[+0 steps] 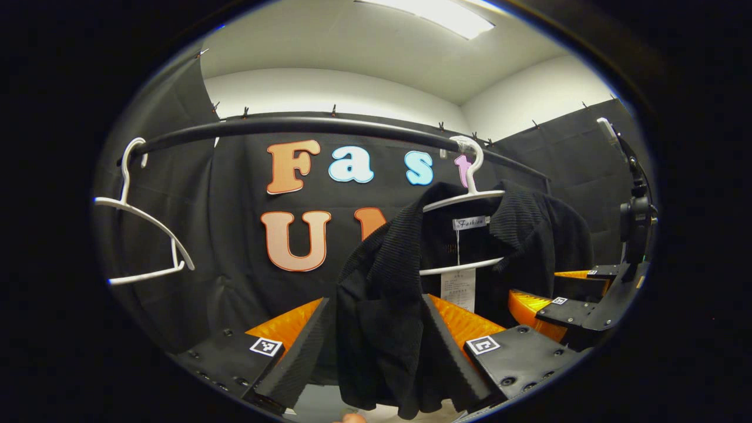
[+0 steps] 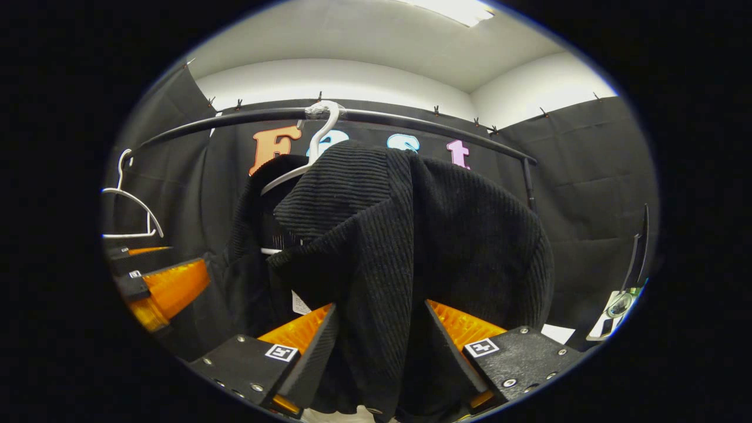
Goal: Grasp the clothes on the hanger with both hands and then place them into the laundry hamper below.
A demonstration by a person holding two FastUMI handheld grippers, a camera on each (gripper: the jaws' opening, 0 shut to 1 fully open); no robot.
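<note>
Black ribbed-knit garment (image 2: pixel 405 235) on hanger (image 1: pixel 470 197)

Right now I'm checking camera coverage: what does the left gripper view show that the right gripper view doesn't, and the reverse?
Left gripper view: the paper tag and neck label inside the black garment, with the left gripper astride its front edge and the right gripper beyond.

Right gripper view: the garment's ribbed outer side bunched between the right gripper's fingers, with the left gripper seen at the left edge.

Both: the rail, the garment's white hanger and a bare hanger.
</note>
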